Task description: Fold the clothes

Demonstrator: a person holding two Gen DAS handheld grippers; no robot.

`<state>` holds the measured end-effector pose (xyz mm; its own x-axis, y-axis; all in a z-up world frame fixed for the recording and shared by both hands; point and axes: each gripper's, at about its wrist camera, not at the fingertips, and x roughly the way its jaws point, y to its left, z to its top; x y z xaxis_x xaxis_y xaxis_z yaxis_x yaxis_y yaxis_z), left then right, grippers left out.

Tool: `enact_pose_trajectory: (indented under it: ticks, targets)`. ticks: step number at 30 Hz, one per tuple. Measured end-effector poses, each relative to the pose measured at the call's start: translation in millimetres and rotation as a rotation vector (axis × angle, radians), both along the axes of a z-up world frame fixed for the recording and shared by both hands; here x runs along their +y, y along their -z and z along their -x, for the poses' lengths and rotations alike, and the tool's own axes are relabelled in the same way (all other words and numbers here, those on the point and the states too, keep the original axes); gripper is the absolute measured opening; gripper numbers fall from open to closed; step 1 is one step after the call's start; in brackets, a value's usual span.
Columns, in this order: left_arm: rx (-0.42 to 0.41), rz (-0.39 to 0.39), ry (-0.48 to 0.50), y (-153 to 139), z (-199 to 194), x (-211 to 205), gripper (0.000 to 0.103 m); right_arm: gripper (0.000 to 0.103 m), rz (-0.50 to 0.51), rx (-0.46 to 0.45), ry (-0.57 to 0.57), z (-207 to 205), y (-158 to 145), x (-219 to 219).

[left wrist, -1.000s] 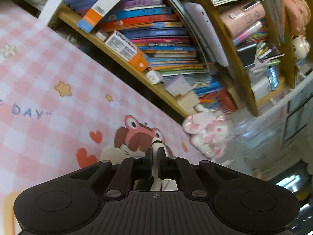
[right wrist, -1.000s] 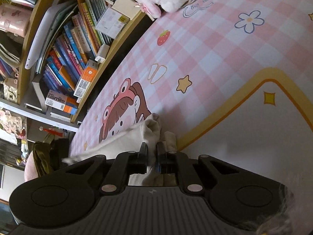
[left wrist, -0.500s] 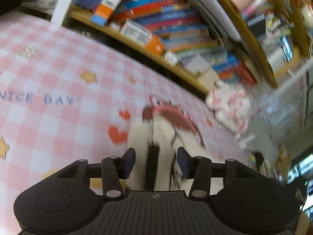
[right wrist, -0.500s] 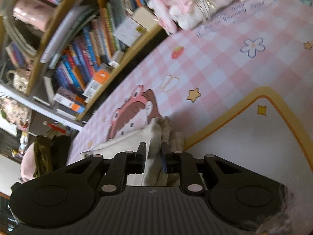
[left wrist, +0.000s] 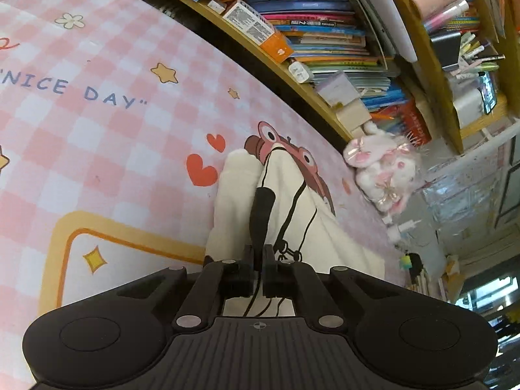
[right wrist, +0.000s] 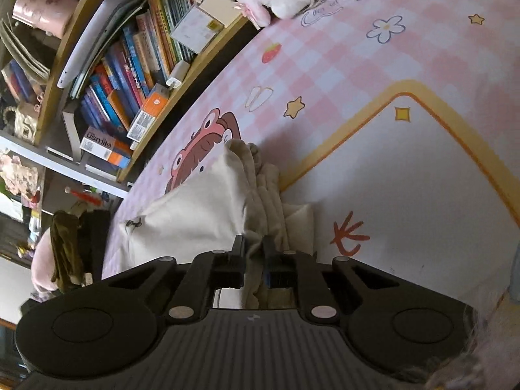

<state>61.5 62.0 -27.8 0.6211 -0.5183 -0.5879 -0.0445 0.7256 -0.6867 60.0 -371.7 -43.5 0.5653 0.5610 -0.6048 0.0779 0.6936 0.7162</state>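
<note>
I see the pink checked mat (left wrist: 97, 136) filling most of both views, with the cream garment (left wrist: 247, 201) lying on it over the frog-hat cartoon girl, near the bookshelf (left wrist: 325, 32) at the far edge. Half a second ago my left gripper (left wrist: 259, 253) had its fingers spread above the cloth; now they have drawn together, pinching a dark strap or cord of the garment between them. A second ago it was closed on a white bit, so it has let go and taken hold again. My right gripper (right wrist: 253, 250) has kept its nearly closed fingers on a bunched fold of the garment (right wrist: 201, 208) through all three moments, and the cloth now sits more gathered at the yellow border of the mat (right wrist: 406, 65). The plush toy (left wrist: 383, 172) lies at the mat's far right edge. On the mat I read "NICE DAY". In the right view an orange and white box (right wrist: 104, 148) on the shelf (right wrist: 130, 65) reads "usmile".
</note>
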Motion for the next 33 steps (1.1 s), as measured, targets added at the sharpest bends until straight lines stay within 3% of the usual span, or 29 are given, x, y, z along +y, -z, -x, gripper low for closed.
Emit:
enact_pose_trajectory:
  ticks: [3,4,5,6,7,8,20,23,24,26,29,33]
  targets:
    - [-0.014,-0.054,0.000,-9.3,1.6,-0.5,0.016,0.011,0.007,-0.002,-0.003,0.0,-2.7,0.8]
    - [-0.019,-0.074,-0.009,-12.1,2.0,1.6,0.029,0.013,0.015,-0.003,-0.002,0.5,-5.0,0.8]
    - [-0.025,-0.095,-0.019,-14.8,2.3,3.6,0.052,0.022,0.026,-0.005,0.001,1.5,-8.3,0.7]
    - [-0.031,-0.115,-0.028,-17.5,2.7,5.7,0.065,0.044,0.045,-0.007,0.007,2.9,-12.0,0.3]
    - [-0.037,-0.135,-0.038,-20.2,3.1,7.7,0.074,0.055,0.069,-0.009,0.015,4.7,-16.1,-0.3]
    - [-0.040,-0.137,-0.035,-20.6,3.4,9.4,0.074,0.066,0.093,-0.012,0.022,6.4,-20.2,-0.8]
    - [0.036,-0.077,-0.007,1.2,-18.3,6.3,0.073,0.069,0.059,0.112,0.044,4.0,-12.7,-4.3]
    - [0.040,-0.044,-0.016,3.5,-23.0,5.2,0.068,0.066,0.054,0.113,0.045,-1.8,-12.2,0.6]
    - [0.048,-0.037,-0.012,4.5,-24.7,4.3,0.062,0.057,0.056,0.114,0.043,-4.7,-11.8,3.1]
    - [0.066,-0.031,-0.001,6.4,-27.2,2.1,0.038,0.046,0.065,0.120,0.036,-10.8,-10.6,9.3]
    - [0.068,-0.044,0.016,4.3,-26.1,-2.8,0.020,0.035,0.113,0.100,0.020,-16.9,-15.0,19.7]
    - [-0.021,-0.092,0.059,-15.2,-13.6,-11.3,0.017,0.016,0.244,-0.035,-0.030,-13.9,-39.5,35.8]
